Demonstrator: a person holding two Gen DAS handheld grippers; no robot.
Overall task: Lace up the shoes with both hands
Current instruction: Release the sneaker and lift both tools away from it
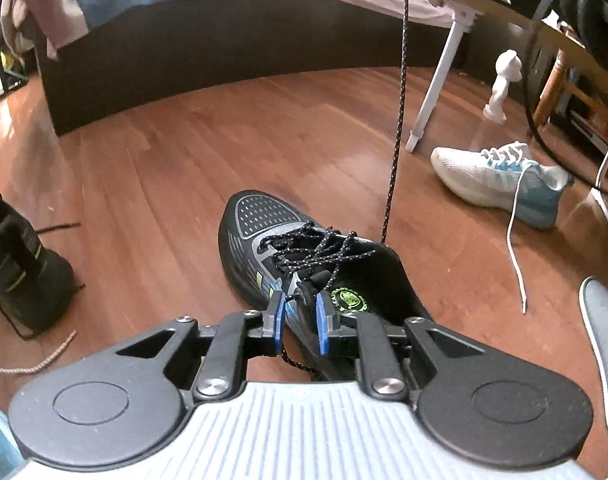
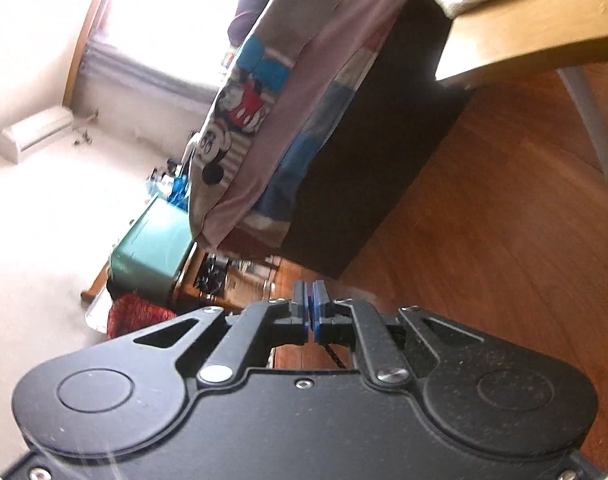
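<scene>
Black speckled lace (image 1: 399, 92) runs taut from the black shoe (image 1: 304, 256) at frame centre to the top edge. Left gripper (image 1: 300, 322) jaws slightly apart, straddling the shoe's collar and a lace strand. Right wrist view: right gripper (image 2: 311, 312), lower centre, jaws clamped on the lace.

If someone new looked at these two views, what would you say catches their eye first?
Probably the black running shoe on the wooden floor, centre of the left wrist view, with one speckled black lace pulled taut straight up out of frame. The left tongs sit at the shoe's collar with another lace end between their blue pads. A white and blue sneaker lies to the right.
</scene>
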